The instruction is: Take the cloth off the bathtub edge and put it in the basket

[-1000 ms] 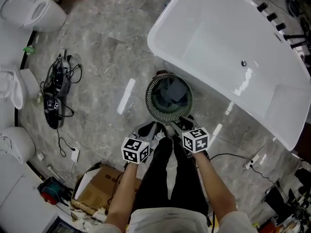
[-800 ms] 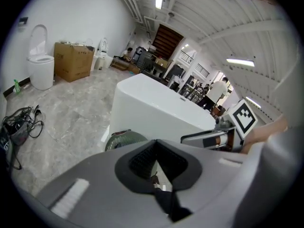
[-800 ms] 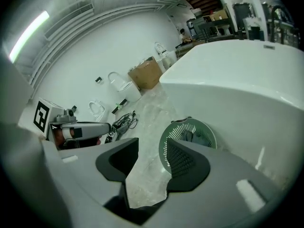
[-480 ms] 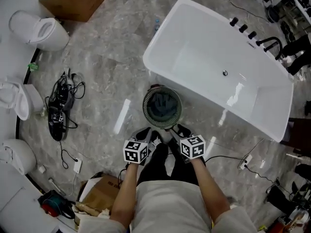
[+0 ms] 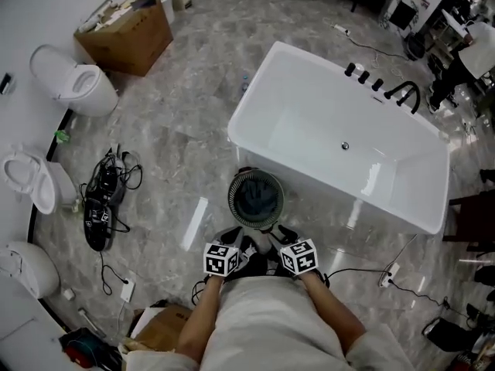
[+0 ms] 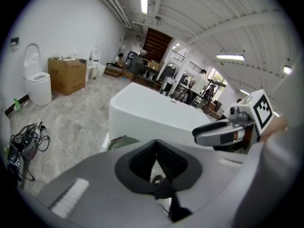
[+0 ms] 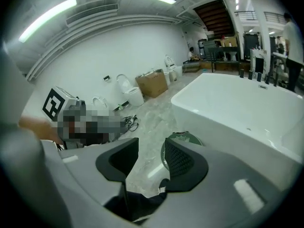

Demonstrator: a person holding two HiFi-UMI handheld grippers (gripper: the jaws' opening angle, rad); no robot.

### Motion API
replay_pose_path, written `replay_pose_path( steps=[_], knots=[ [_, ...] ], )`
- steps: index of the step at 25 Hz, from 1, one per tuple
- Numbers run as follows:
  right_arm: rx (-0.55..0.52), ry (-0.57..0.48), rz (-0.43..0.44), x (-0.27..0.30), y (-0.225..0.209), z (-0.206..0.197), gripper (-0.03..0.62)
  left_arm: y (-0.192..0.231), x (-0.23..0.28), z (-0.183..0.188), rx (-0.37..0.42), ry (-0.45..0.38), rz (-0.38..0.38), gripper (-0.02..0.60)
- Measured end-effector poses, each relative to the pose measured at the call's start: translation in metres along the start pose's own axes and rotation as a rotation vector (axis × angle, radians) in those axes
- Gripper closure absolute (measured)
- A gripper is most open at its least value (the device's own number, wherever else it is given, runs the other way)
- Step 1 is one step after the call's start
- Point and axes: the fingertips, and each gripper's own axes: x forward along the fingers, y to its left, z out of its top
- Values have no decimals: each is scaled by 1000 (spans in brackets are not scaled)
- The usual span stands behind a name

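A dark cloth (image 5: pixel 256 199) lies inside the round green slatted basket (image 5: pixel 236 194), which stands on the floor against the white bathtub (image 5: pixel 325 107). No cloth shows on the tub's rim. Both grippers hang near my body, well short of the basket. The left gripper (image 5: pixel 241 247) (image 6: pixel 155 148) is shut, its pads meeting at the tips with nothing between them. The right gripper (image 5: pixel 277 244) (image 7: pixel 149 148) stands open and empty, with floor showing through the gap. The basket (image 6: pixel 118 142) (image 7: pixel 186 137) peeks out beyond the jaws in both gripper views.
Toilets (image 5: pixel 73 83) line the left wall, with a cardboard box (image 5: pixel 128 25) behind them. A tangle of cables (image 5: pixel 100 199) lies on the marble floor at the left. Another box (image 5: pixel 158 327) sits near my feet. A power strip (image 5: pixel 389 273) and cord lie at the right.
Both grippers have risen away from the basket and drawn back toward my body. The view has pulled up and back, so the basket and tub look smaller. The cloth stays in the basket.
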Motion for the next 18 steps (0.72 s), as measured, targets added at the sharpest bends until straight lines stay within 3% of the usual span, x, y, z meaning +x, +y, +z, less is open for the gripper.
replay_pose_path(
  steps=[4, 8, 18],
  knots=[
    [-38, 46, 6, 1, -8, -3, 428, -2, 5, -18, -81, 21, 3, 523],
    [-18, 38, -9, 6, -21, 3, 435, 14, 5, -13, -164, -1, 46, 523],
    [-11, 35, 1, 6, -23, 10, 591, 2, 13, -6, -87, 30, 13, 523]
  ],
)
